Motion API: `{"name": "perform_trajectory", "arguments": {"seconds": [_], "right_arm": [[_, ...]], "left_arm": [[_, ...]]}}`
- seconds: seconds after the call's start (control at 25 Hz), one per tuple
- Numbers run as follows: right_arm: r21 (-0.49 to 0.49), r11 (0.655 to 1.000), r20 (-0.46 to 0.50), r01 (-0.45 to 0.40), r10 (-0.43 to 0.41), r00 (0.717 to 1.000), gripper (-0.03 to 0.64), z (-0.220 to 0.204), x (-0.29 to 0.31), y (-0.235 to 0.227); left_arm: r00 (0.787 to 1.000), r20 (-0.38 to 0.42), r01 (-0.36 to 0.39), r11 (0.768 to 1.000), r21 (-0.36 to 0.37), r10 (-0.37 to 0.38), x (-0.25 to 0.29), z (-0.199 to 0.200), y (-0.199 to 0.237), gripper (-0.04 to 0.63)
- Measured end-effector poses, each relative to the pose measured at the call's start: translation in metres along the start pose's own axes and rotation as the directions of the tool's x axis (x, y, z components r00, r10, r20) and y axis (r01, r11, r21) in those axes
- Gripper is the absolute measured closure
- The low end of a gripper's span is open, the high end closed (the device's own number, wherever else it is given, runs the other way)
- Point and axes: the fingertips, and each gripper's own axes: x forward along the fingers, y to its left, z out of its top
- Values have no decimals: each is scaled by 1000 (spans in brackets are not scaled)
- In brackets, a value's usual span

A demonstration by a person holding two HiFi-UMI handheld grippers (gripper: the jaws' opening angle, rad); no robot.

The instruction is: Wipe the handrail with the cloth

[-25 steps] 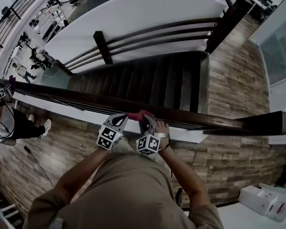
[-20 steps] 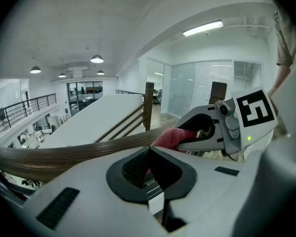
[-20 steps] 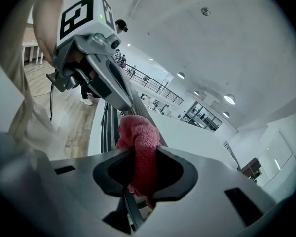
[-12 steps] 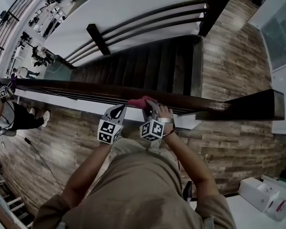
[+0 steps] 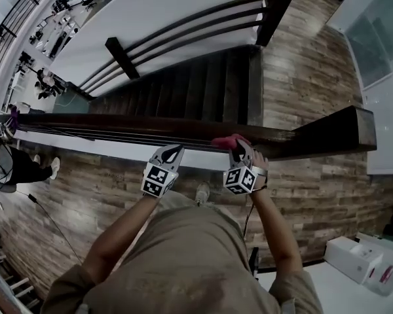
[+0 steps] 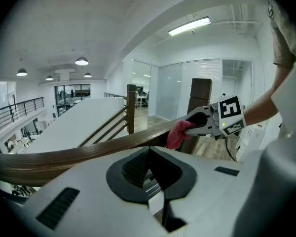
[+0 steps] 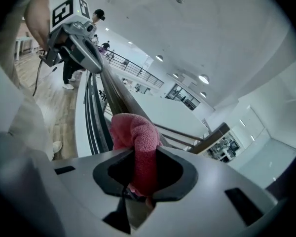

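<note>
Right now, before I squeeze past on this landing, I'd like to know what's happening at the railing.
A person is cleaning the wooden handrail above the staircase, with a two-jaw gripper in each hand. The right gripper is clamped on a pink cloth and holds it on top of the rail. The left gripper sits shut and empty close by the rail, to the left of the cloth.

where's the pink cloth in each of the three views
Head view: the cloth lies on the handrail, right of centre, at the right gripper tips.
Left gripper view: cloth right of centre, pressed on the rail by the other gripper.
Right gripper view: cloth low centre, clamped between its own jaws.
Shared landmark: the dark wooden handrail runs through all three.
</note>
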Motion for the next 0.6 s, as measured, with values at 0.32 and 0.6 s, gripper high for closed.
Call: {"name": "perform_trajectory", "arguments": {"seconds": [0.32,0.6], "right_arm": [[131,974,-243,183,-148,959,512,-151,-40,-95],[269,901,-418,341,-210,884,514,-247,-73,-157]], "left_arm": [[1000,3,24,1000,10,-24,24,10,-27,578],[1000,7,10,1000,-4,-10,23,4,-32,578]]}}
